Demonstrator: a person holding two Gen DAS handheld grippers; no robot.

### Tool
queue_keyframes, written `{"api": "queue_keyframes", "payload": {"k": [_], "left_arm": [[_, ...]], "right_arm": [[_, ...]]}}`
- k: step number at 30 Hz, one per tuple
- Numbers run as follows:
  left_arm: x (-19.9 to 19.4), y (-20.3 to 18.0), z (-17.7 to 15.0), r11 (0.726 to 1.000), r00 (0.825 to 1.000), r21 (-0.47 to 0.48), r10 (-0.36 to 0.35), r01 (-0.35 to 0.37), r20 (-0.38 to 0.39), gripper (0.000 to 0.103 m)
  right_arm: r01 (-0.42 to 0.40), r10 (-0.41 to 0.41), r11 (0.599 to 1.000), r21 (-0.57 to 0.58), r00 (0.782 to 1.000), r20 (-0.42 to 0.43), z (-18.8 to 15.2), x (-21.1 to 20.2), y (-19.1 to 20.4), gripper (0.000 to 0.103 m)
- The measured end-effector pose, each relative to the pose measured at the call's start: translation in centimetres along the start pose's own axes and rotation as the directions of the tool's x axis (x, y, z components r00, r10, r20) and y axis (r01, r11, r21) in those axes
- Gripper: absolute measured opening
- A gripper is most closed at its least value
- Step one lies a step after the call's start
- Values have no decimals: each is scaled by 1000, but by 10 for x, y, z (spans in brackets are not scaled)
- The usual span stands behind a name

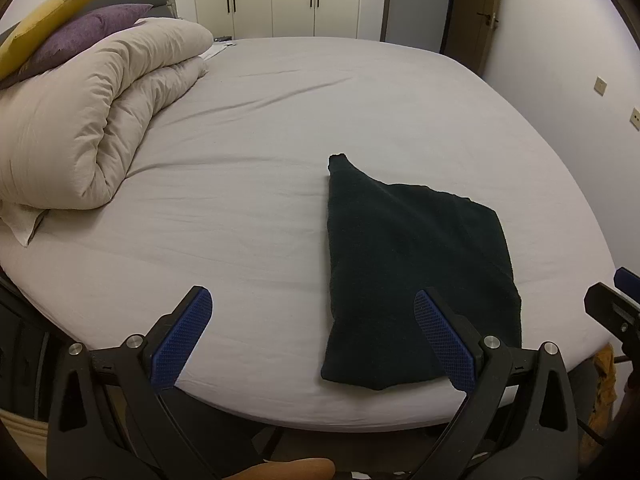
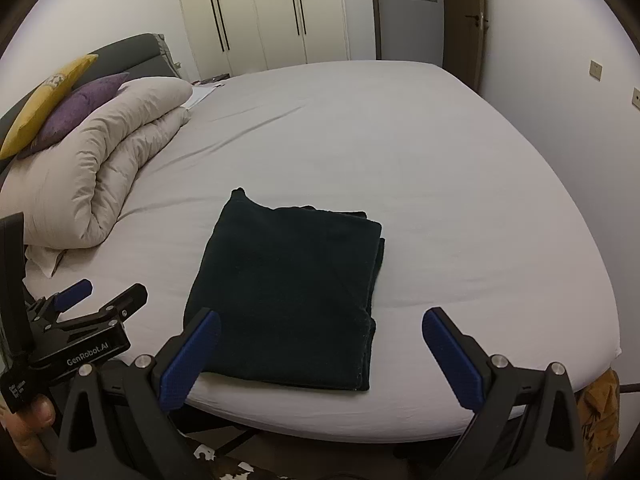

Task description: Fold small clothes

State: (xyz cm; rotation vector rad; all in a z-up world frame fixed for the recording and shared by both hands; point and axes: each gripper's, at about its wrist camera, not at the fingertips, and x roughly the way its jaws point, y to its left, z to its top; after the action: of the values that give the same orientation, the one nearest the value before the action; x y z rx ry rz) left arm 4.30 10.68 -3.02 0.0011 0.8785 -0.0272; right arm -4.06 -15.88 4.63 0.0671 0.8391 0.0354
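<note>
A dark green garment (image 1: 416,276) lies folded into a flat stack on the grey bed sheet near the front edge; it also shows in the right wrist view (image 2: 288,300). One corner sticks out at its far left. My left gripper (image 1: 312,336) is open and empty, held over the bed's front edge just left of the garment, its right finger over the cloth's near part. My right gripper (image 2: 320,356) is open and empty, held in front of the garment's near edge. The left gripper also shows at the left of the right wrist view (image 2: 96,300).
A rolled beige duvet (image 1: 92,120) with purple and yellow pillows (image 1: 80,36) lies at the left of the bed (image 1: 280,120). Wardrobes (image 2: 260,12) and a door stand behind. A wall runs along the right. An orange-brown object (image 2: 600,404) sits below the bed's right front corner.
</note>
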Motion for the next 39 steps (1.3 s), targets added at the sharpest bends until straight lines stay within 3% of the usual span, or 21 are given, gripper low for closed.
{"api": "queue_keyframes", "payload": {"k": [39], "left_arm": [[1, 0, -1, 1000, 1000, -8, -8, 8, 2, 103]], "right_arm": [[1, -1, 1000, -6, 1000, -20, -8, 5, 8, 103]]}}
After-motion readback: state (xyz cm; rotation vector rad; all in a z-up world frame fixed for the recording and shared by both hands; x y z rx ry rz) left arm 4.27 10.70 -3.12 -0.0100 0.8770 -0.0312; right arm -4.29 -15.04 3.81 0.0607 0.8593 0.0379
